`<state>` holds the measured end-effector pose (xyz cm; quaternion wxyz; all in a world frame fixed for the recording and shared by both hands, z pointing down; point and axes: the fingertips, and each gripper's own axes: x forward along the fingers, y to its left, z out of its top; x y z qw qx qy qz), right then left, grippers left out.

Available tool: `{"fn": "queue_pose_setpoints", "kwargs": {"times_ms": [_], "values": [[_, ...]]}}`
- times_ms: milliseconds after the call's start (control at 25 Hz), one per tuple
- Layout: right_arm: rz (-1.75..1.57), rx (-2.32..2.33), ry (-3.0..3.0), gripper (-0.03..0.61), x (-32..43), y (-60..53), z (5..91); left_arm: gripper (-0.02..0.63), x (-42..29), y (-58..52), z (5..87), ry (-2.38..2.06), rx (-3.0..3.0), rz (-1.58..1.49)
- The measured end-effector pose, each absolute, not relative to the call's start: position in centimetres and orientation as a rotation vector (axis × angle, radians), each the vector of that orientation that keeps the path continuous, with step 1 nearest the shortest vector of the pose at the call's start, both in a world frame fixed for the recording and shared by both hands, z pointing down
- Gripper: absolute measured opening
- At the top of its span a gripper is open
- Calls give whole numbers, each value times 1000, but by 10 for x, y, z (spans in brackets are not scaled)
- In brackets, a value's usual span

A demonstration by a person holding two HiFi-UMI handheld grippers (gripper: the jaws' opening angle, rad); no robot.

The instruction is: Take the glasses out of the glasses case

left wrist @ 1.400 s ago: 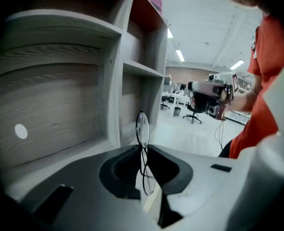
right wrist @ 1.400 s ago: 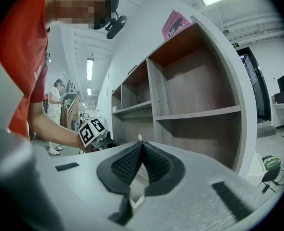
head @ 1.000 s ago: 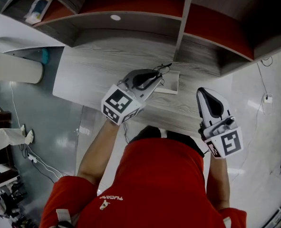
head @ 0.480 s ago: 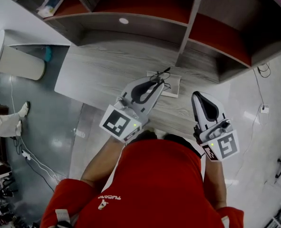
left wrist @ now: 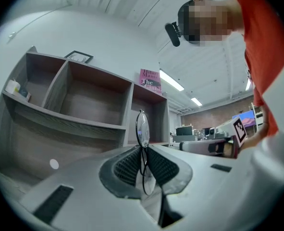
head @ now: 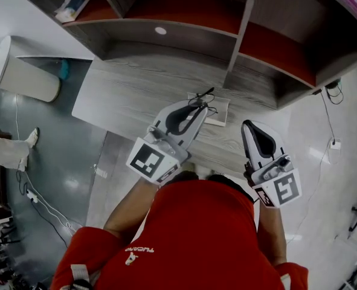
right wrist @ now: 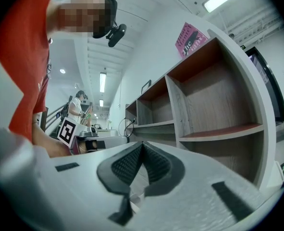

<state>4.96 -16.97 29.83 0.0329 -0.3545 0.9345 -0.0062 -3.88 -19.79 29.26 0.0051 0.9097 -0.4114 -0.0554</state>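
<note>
At the upper left of the head view a small package [head: 72, 5] sits in a shelf compartment, above the grey desk [head: 136, 89].

Left of centre, the left gripper [head: 195, 109] is clenched on the glasses [left wrist: 142, 129]. Its pads pinch the thin frame, and one lens stands up above the pads in the left gripper view. The glasses appear lifted out. They hang over the white case [head: 219, 110], which lies on the desk just right of centre, partly hidden behind the gripper tip. Whether the temples are fully clear of the case I cannot tell.

At the right, the right gripper [head: 252, 128] has its jaws pressed together on nothing, and it is held apart from the case.

To finish well, I would keep the pinch steady but light, since the wire frame looks easy to bend or to swing in the pads. The glasses should go to bare desk beside the case without any twist of the wrist, and be let go only once they rest there.

Count: one pair of glasses, one case, two grippers, one package.
</note>
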Motion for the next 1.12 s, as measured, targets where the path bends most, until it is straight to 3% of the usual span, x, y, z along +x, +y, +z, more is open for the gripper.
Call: {"fn": "queue_pose_setpoints", "kwargs": {"times_ms": [1120], "values": [[9,-1095,2894,3,49,-166,299,41,-38,-196,291,-1265,2870,-156]]}}
